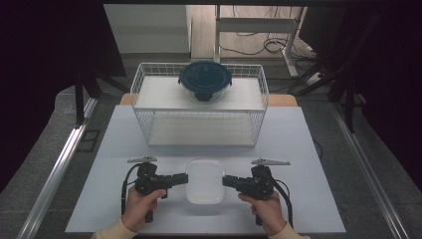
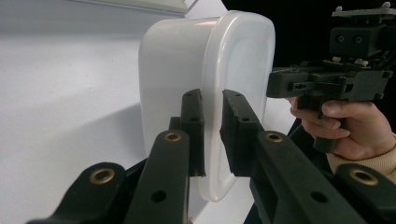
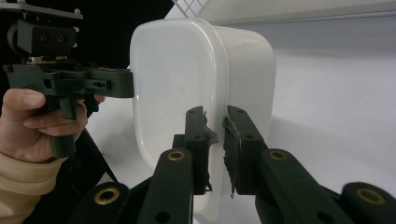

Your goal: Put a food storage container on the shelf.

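Note:
A white rectangular container (image 1: 204,180) with a white lid sits near the front middle of the table. My left gripper (image 1: 185,178) comes in from its left side and my right gripper (image 1: 225,181) from its right. In the left gripper view the jaws (image 2: 212,100) are shut on the lid's protruding rim, with the container (image 2: 173,60) beyond them and the right gripper (image 2: 280,86) at its far edge. The right gripper view has my right gripper (image 3: 215,116) clamped on the opposite rim of the container (image 3: 173,70). The left gripper (image 3: 126,84) is across from it.
A white wire rack (image 1: 199,117) stands behind the container at mid table. On its upper shelf rests a glass bowl with a dark blue lid (image 1: 205,79). The white table top (image 1: 114,154) has metal rails (image 1: 59,164) along both sides; desk legs and cables lie beyond.

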Tool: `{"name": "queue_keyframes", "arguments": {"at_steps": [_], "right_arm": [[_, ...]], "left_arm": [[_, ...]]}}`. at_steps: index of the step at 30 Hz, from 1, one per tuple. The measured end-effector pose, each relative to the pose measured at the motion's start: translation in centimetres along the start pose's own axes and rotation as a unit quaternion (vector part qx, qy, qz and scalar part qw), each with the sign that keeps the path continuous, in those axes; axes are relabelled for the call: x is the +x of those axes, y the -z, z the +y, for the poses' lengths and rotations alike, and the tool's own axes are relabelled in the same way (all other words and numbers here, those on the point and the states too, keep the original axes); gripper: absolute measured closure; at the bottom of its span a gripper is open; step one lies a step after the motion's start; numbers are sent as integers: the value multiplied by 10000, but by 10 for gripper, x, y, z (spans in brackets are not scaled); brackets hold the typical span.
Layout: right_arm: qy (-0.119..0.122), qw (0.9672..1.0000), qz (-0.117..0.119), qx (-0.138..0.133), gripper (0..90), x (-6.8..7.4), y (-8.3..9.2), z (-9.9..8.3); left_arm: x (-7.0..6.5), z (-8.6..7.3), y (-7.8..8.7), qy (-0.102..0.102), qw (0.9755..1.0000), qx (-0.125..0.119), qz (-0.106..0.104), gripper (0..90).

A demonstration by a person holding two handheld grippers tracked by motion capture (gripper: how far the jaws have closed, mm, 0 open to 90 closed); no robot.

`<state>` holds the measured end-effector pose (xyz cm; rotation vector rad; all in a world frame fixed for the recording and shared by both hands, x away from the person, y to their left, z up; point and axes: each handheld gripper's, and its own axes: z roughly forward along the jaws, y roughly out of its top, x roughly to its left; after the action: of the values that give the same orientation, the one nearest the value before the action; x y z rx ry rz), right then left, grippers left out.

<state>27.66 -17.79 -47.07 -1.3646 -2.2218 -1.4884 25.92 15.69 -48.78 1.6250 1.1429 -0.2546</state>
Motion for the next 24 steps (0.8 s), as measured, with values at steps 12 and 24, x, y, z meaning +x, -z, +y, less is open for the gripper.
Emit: {"name": "queue_keyframes", "arguments": {"at_steps": [12, 24], "right_arm": [[186, 9998, 9, -91, 793, 8, 5, 8], [440, 9987, 22, -264, 793, 19, 11, 30]], "left_arm": [[-7, 7, 7, -156, 9998, -100, 10, 802], [-19, 29, 18, -396, 9989, -261, 30, 801]]}}
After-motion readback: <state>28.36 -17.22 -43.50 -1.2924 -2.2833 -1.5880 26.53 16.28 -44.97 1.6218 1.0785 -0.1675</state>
